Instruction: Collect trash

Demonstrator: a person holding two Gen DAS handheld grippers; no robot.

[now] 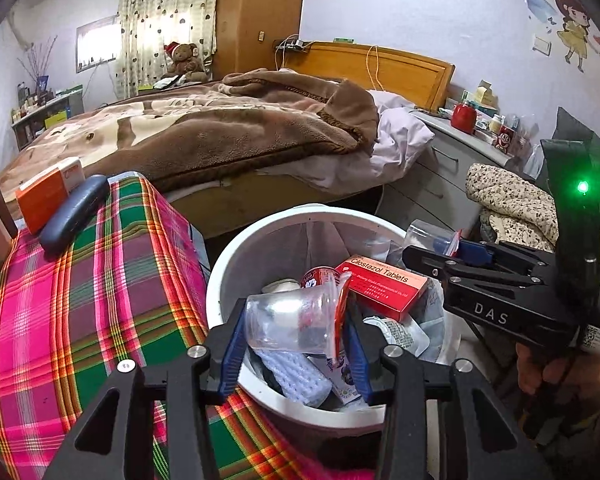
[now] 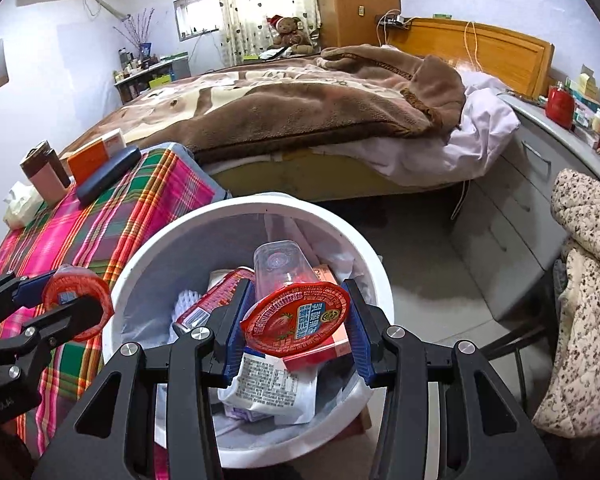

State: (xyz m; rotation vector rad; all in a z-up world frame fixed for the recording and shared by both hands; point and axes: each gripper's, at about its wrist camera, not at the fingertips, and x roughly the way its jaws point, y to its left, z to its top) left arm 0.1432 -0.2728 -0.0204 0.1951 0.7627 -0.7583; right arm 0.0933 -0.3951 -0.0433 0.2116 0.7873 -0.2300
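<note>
Left gripper point(image 1: 296, 324) clamped on clear cup point(image 1: 288, 320); right gripper point(image 2: 294, 320) clamped on second lidded cup point(image 2: 288, 296), above white bin point(image 2: 140, 276).

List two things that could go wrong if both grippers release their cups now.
1. The left gripper holds its clear plastic red-lidded cup near the left rim of the round white bin. If dropped, it might land on the pink-and-green plaid cloth.
2. The bin is piled with a red tablet box and packets, so the strawberry-lidded clear cup in the right gripper could roll out.
</note>
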